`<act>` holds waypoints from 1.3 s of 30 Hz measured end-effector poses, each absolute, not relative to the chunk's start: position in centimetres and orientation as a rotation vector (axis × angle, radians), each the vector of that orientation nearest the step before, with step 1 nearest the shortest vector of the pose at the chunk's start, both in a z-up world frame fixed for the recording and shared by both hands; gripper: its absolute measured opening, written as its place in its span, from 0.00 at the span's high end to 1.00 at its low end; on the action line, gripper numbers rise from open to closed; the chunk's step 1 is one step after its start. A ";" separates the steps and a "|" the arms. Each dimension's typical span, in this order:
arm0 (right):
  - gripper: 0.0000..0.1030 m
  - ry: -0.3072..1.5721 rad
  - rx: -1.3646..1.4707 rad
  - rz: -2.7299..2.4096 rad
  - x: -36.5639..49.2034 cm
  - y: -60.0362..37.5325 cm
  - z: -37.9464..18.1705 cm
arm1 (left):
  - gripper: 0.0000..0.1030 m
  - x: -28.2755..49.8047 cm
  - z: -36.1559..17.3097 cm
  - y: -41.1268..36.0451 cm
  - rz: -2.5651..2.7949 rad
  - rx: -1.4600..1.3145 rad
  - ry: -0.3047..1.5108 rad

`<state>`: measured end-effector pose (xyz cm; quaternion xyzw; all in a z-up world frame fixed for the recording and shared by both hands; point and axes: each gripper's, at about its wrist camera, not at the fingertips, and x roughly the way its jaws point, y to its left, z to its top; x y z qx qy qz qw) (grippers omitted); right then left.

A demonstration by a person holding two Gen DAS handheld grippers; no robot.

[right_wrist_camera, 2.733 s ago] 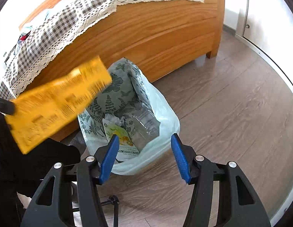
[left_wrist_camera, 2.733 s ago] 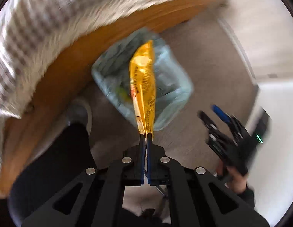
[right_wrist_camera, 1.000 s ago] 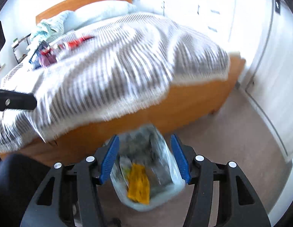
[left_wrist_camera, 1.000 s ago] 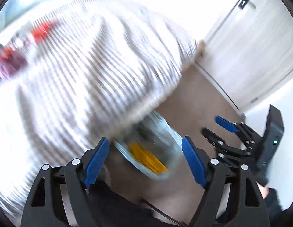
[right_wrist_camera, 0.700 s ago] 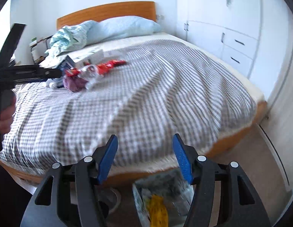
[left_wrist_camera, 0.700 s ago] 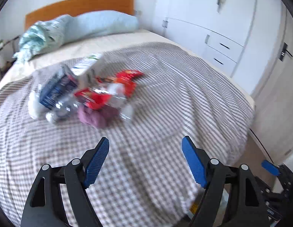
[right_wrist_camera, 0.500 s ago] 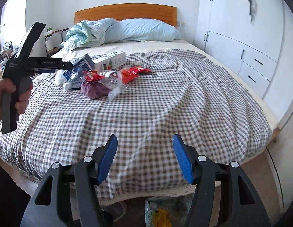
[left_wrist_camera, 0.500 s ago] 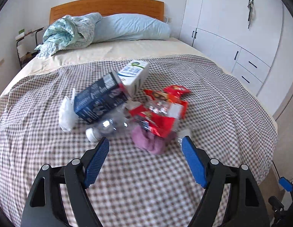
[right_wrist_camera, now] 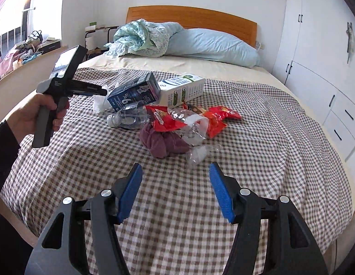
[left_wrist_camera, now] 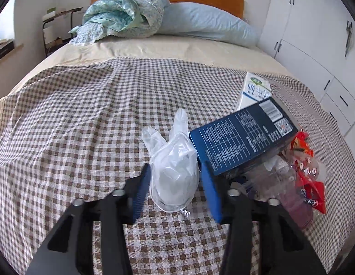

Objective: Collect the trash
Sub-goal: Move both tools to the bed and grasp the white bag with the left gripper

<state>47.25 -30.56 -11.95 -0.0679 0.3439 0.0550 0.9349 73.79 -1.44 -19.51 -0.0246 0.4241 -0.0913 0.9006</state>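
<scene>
On the checked bedspread (left_wrist_camera: 85, 119) a knotted white plastic bag (left_wrist_camera: 174, 171) lay between the spread fingers of the left gripper (left_wrist_camera: 175, 191), just beside a dark blue carton (left_wrist_camera: 241, 137). It looked light, soft and slippery, best pinched across its bunched middle. Farther back, the right gripper (right_wrist_camera: 175, 192) hung parted and empty.

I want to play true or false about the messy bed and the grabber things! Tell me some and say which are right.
1. The white plastic bag sits between the left gripper fingers. True.
2. The right gripper is squeezing the purple cloth. False: it is open, apart from the cloth.
3. The dark blue box leans over a clear bottle. True.
4. The pillow is red. False: it is light blue.
</scene>
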 end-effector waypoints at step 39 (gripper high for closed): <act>0.32 0.930 0.320 0.035 81.8 -21.8 -13.5 | 0.98 70.4 -16.8 11.4 -0.021 -0.436 0.797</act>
